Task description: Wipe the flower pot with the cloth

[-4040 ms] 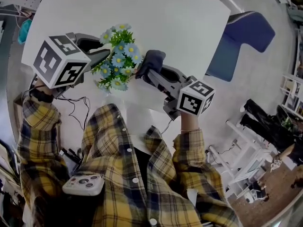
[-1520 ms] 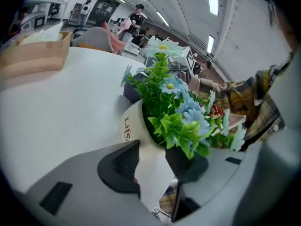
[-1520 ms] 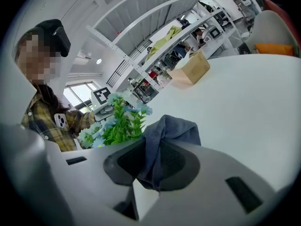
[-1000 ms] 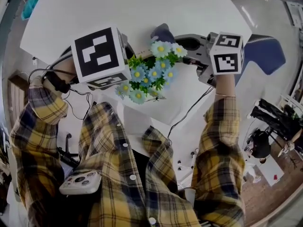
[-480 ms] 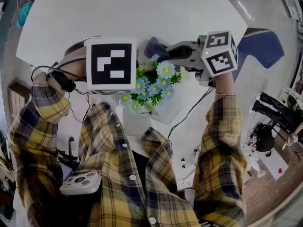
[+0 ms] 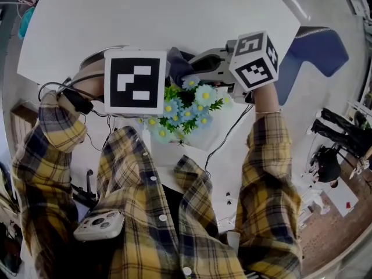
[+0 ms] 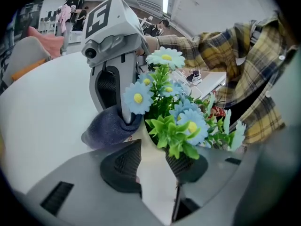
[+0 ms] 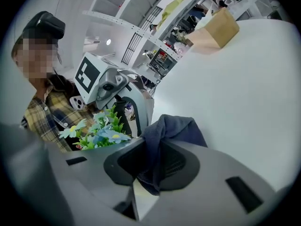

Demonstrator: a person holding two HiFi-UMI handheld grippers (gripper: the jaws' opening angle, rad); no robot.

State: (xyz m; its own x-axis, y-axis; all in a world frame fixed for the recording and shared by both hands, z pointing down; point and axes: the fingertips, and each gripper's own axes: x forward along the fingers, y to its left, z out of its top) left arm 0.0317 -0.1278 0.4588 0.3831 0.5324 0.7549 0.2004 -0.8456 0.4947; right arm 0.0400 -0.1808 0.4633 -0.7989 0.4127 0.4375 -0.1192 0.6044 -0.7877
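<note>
A white flower pot point(image 7: 157, 182) with blue and white artificial flowers point(image 7: 176, 112) sits between the jaws of my left gripper point(image 7: 154, 166), which is closed on its sides. In the head view the flowers point(image 6: 186, 106) lean toward the person, and the left marker cube point(image 6: 135, 80) hides the pot. My right gripper point(image 8: 153, 166) is shut on a dark blue cloth point(image 8: 174, 128). The cloth point(image 7: 110, 128) presses against the pot's far side, just beyond the left jaw. From above, the cloth point(image 6: 176, 63) shows between the two cubes.
The work is over the near edge of a white round table point(image 6: 145, 10). A blue chair point(image 6: 314, 48) stands to the right. A cardboard box point(image 8: 214, 29) rests on the table farther off. Cables point(image 6: 229, 129) hang by the table edge, and a white device point(image 6: 99, 225) hangs at the person's chest.
My right gripper has carried the cloth leftward around the far side of the pot. The left gripper has rolled, its cube now facing square-on, and the flowers tip lower toward the person.
</note>
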